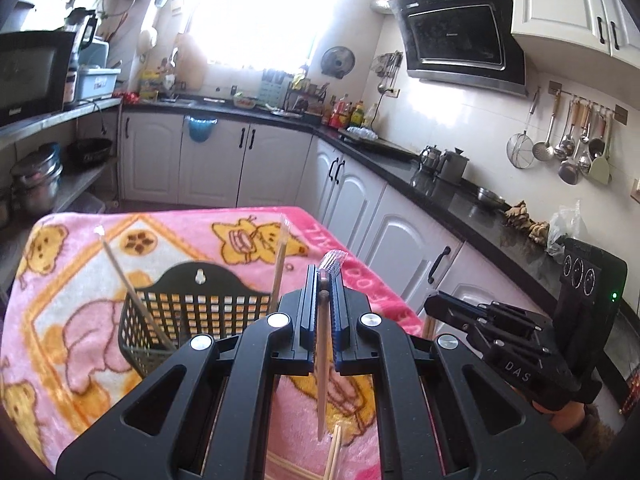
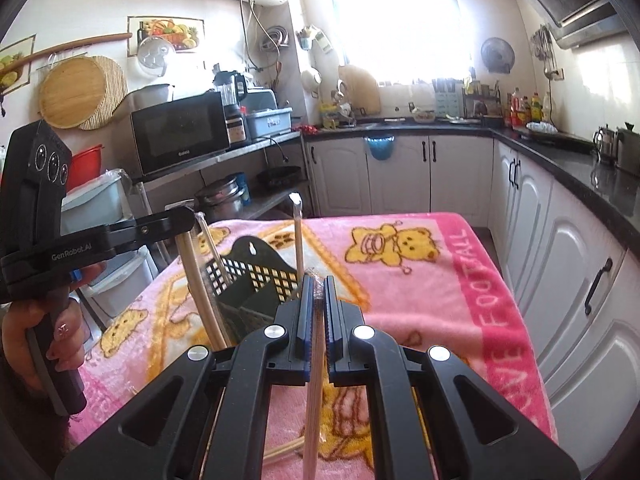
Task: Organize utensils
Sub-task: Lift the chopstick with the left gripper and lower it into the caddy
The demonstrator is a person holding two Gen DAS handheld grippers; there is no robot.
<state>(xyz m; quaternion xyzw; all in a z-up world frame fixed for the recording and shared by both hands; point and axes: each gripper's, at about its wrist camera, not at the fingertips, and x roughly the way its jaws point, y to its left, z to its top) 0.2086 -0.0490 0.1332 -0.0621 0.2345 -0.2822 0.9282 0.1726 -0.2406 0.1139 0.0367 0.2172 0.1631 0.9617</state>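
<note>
Item: wrapped chopsticks, several pairs, wooden, in clear sleeves. One pair (image 1: 323, 360) is sitting pinched between the nearly closed jaws of the left gripper (image 1: 322, 292), its wrapper end sticking up past the fingertips and its lower end hanging down over the blanket. A second pair (image 2: 314, 380) is being clamped the same way by the right gripper (image 2: 316, 300), jaws almost fully together on the thin stick, which is hanging below them. Two further pairs are standing tilted in the black mesh basket (image 1: 192, 312): one (image 1: 128, 284) is leaning toward the basket's left end, the other (image 1: 279, 264) is rising near its right end. Loose chopsticks (image 1: 334, 452) are lying on the blanket beneath the left gripper. The basket is resting on a pink cartoon-bear blanket (image 1: 132, 240) that is covering the table. A hand (image 2: 44, 332) is gripping the left tool's handle, seen at the left edge of the right wrist view. Surroundings: white kitchen cabinets (image 1: 216, 160), a black countertop (image 1: 472, 204), a microwave (image 2: 180, 136) on a shelf, and hanging ladles (image 1: 572, 144) on the wall.
</note>
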